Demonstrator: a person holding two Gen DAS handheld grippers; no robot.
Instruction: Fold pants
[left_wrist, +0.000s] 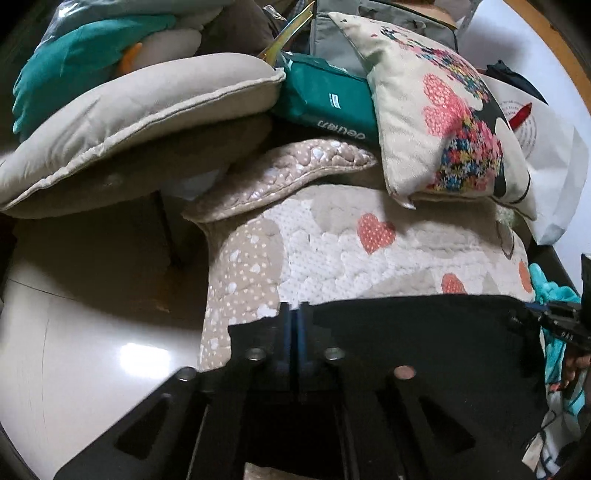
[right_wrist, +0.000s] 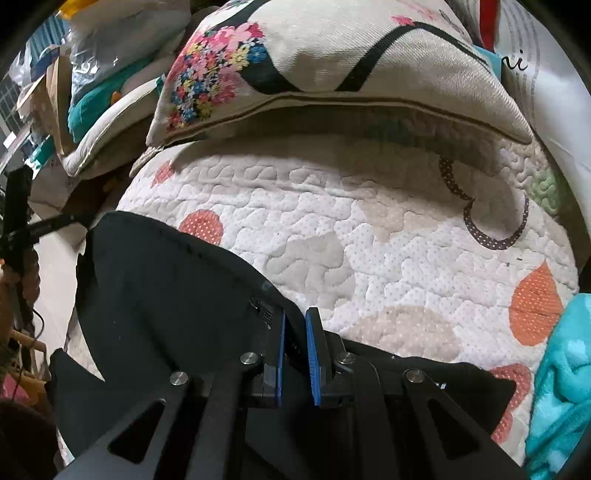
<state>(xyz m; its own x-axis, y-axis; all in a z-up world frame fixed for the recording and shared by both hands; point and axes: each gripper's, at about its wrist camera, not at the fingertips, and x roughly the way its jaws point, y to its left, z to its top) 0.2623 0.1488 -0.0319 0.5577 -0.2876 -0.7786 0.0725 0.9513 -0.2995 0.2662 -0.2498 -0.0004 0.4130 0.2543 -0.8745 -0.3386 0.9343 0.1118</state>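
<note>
Black pants (right_wrist: 166, 295) lie on the heart-print quilt (right_wrist: 369, 240); left gripper (left_wrist: 294, 317) and right gripper (right_wrist: 294, 325) each pinch the far edge between their fingers. Grasp step done; next, probably lift together and carry the edge over evenly.

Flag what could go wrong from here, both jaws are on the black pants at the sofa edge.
1. The left gripper pinches only a thin bit of the pants edge; the cloth could slip out when lifted.
2. The right gripper bites near a corner by a mesh patch; an uneven pull with the left could skew the fold.
3. The floral cushion and teal blanket crowd the quilted cover; a swung fold may snag them.
</note>
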